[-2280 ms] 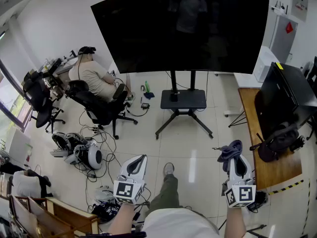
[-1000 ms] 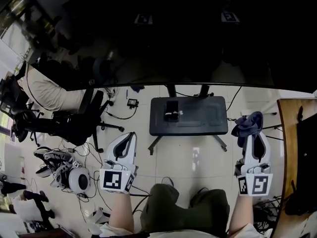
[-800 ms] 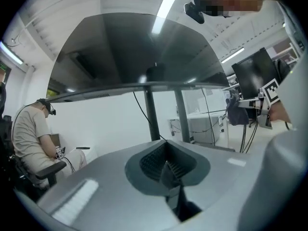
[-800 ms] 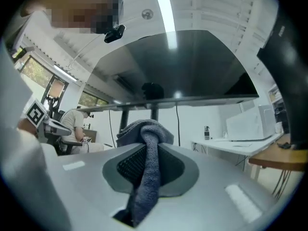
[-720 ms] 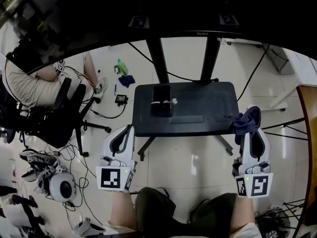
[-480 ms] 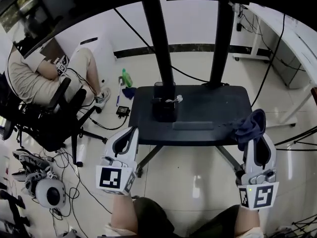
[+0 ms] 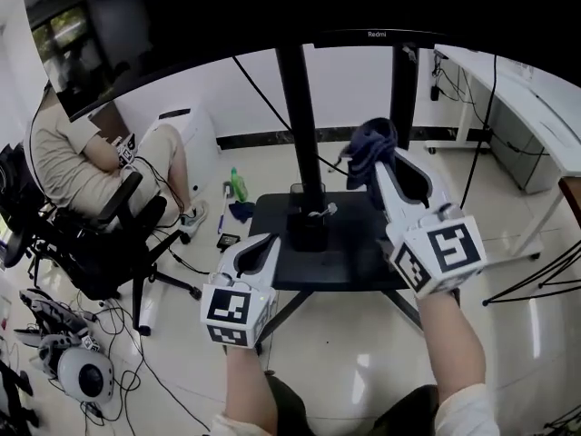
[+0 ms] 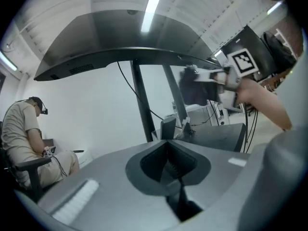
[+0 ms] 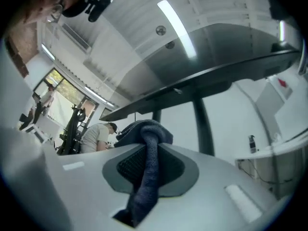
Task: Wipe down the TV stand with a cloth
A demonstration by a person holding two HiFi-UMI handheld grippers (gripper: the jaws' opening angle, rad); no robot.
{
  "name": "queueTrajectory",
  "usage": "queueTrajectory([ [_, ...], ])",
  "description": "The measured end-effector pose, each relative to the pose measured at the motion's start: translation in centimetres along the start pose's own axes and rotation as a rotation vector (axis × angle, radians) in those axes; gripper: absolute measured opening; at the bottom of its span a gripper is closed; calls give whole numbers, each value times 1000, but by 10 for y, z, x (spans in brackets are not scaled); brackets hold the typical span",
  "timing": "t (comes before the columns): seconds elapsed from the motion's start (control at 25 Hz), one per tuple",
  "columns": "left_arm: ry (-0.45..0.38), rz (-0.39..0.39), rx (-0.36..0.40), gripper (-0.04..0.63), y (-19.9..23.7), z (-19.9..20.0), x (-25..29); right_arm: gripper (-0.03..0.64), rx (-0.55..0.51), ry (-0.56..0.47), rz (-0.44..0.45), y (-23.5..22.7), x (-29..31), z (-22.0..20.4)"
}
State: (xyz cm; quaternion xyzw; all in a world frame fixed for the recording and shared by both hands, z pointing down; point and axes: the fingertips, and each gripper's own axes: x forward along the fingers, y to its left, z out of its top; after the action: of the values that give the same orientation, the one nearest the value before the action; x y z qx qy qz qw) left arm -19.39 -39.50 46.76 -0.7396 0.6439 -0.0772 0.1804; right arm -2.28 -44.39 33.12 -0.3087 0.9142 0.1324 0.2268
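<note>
You're over a white tiled floor (image 7: 508, 334) with the black TV stand (image 7: 340, 243) straight ahead under the big dark TV (image 7: 227, 7), while a person (image 7: 68, 166) sits in an office chair (image 7: 109, 243) off to your left. Your right gripper (image 7: 377, 157) is raised above the stand's shelf with its jaws clamped on the dark blue cloth (image 7: 368, 143), which bunches at the tips and hangs clear of the shelf, near the stand's posts. Your left gripper (image 7: 263, 243) sits low at the shelf's front left edge, jaws together with nothing between them.
</note>
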Motion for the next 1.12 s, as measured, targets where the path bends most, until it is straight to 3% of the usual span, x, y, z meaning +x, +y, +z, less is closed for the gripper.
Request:
queueTrajectory([
  [0.12, -58, -26, -29, 156, -21, -19, -20, 58, -53, 10, 114, 46, 80, 30],
  [0.2, -41, -47, -79, 159, -28, -46, -26, 58, -119, 35, 122, 58, 115, 40],
  [0.28, -38, -63, -89, 161, -20, -42, -23, 58, -152, 85, 108, 50, 141, 35],
  [0.36, -79, -73, -75, 161, -12, -23, -25, 58, -141, 180, 106, 37, 151, -2],
  [0.52, -105, -67, -68, 161, -8, -21, -34, 58, -186, 396, 178, 42, 126, -125],
  [0.64, -125, -101, -35, 161, -14, -15, -37, 58, -159, 441, 152, 42, 113, -168],
  [0.72, -118, -123, -67, 161, -16, -7, -33, 58, -110, 383, 101, 29, 114, -151],
  [0.84, 9, -125, -155, 161, -11, -4, -45, 58, -151, 182, 5, 38, 82, -66],
  [1.0, -37, -52, -45, 161, -7, 13, -49, 58, -212, -102, -126, 67, -40, 28],
  [1.12, 12, -54, -80, 161, -18, 14, -47, 58, -215, -98, -211, 41, -67, 32],
])
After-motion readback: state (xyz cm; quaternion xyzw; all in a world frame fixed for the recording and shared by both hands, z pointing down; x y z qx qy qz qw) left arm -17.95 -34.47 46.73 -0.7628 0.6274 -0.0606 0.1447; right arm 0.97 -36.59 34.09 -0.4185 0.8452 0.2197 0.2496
